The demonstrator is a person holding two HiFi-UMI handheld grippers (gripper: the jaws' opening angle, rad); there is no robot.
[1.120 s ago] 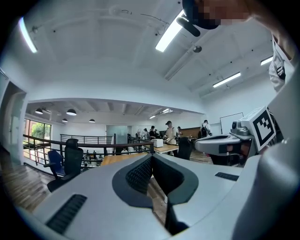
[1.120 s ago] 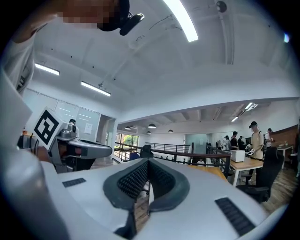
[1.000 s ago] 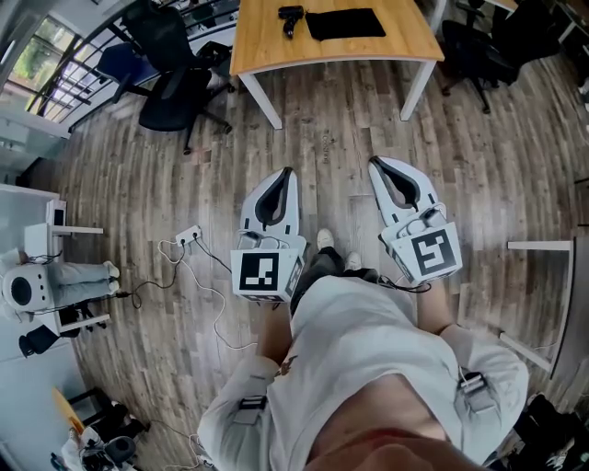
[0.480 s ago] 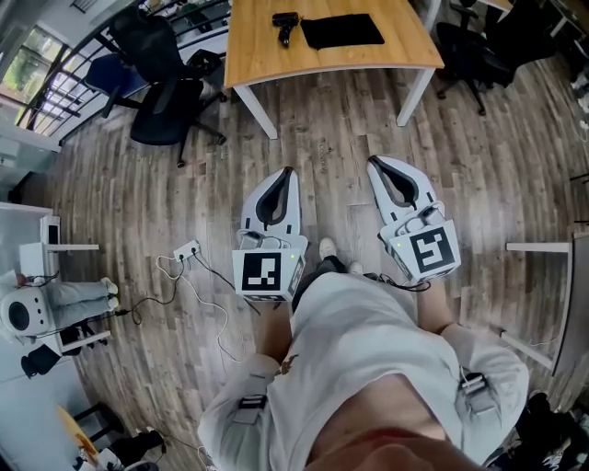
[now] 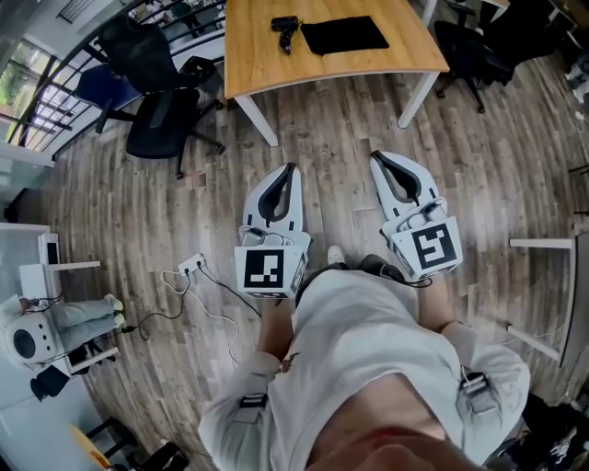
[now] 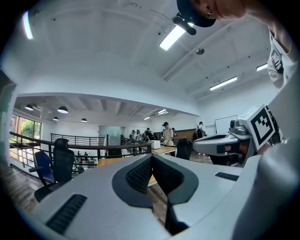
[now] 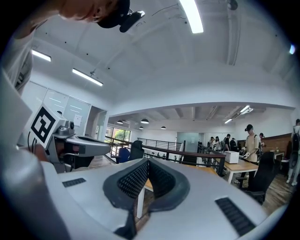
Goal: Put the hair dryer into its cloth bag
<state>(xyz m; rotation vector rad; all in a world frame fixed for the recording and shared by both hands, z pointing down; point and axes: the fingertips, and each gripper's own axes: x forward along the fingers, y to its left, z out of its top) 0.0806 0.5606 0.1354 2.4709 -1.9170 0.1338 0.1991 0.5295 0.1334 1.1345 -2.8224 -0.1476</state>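
Both grippers are shut with nothing in them; the left gripper (image 5: pixel 290 170) and the right gripper (image 5: pixel 375 158) are held level, side by side and a little apart, in front of the person (image 5: pixel 368 368) who carries them, each with its jaws pressed together at the tip and pointing towards the far table; each gripper's own view shows the ribbed pads meeting with only the room beyond them; beneath them runs a grey-brown plank floor (image 5: pixel 497 156), bare where the person stands; the wooden table (image 5: pixel 267 60) with white legs stands well ahead of the grippers, well apart from them; black office chairs (image 5: pixel 170 110) sit to its left, and more dark chairs crowd its right corner; on the tabletop the black cloth bag (image 5: pixel 345 34) lies flat near the far edge; the dryer (image 5: pixel 287 26), black as well, lies just beside the bag on its left, close but not clearly touching it; a white power strip (image 5: pixel 190 265) lies on the floor to the left of the left gripper, with thin cables (image 5: pixel 216 317) looping away from it.
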